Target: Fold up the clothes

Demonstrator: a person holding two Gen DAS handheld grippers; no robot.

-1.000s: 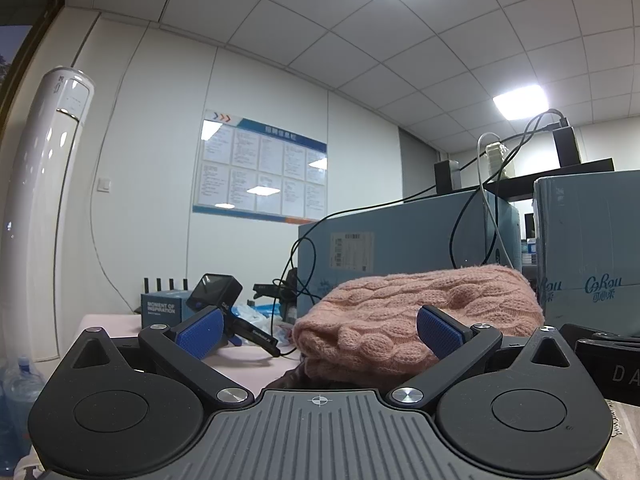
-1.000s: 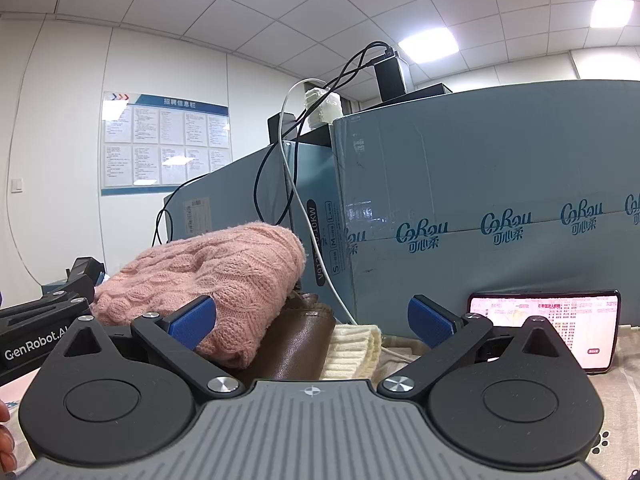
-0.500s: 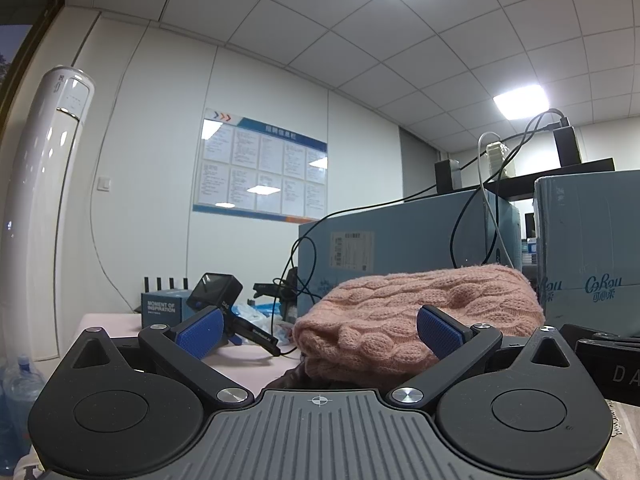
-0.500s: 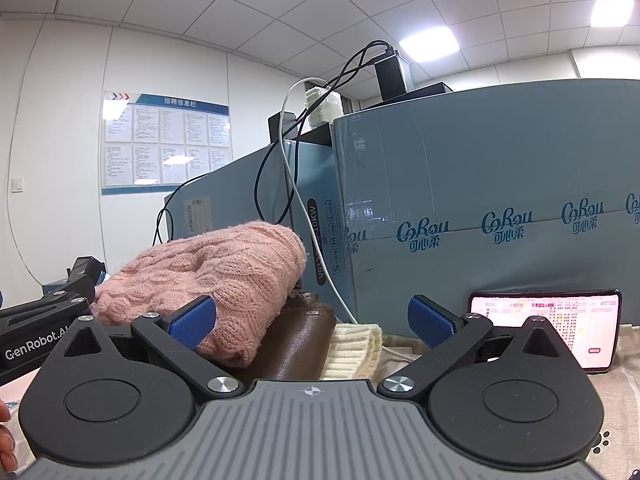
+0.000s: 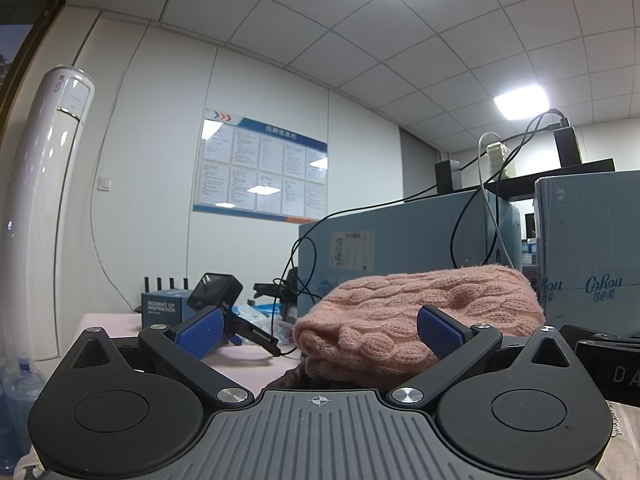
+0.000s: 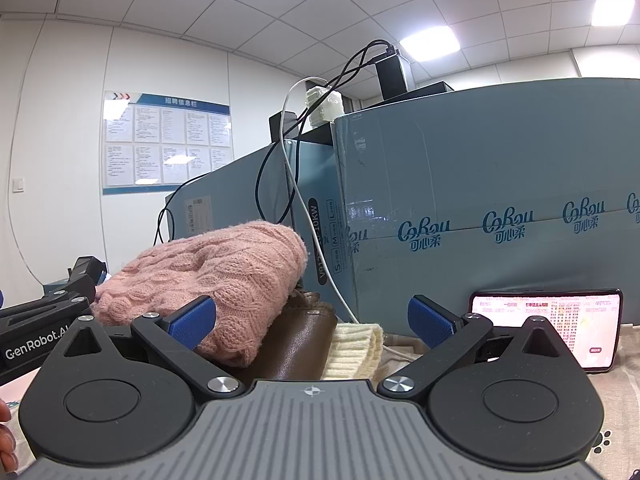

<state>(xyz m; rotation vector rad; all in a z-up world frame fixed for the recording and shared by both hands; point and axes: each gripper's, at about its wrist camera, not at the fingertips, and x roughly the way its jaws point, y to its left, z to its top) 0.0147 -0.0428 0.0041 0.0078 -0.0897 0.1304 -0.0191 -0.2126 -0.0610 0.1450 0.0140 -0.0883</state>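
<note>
Jaws apart on both grippers, left gripper (image 5: pixel 320 330) and right gripper (image 6: pixel 312 316), holding nothing; folded pink knit sweater (image 6: pixel 216 280) lies on a brown leather bag (image 6: pixel 296 340), cream knit piece (image 6: pixel 356 346) beside it, phone (image 6: pixel 560 328) leaning on blue carton (image 6: pixel 500 208)

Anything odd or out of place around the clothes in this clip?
Yes. The pink knit sweater lies bunched on a brown leather item, with a cream knit piece beside it. A lit phone leans against the blue carton, and cables trail down behind the clothes.
</note>
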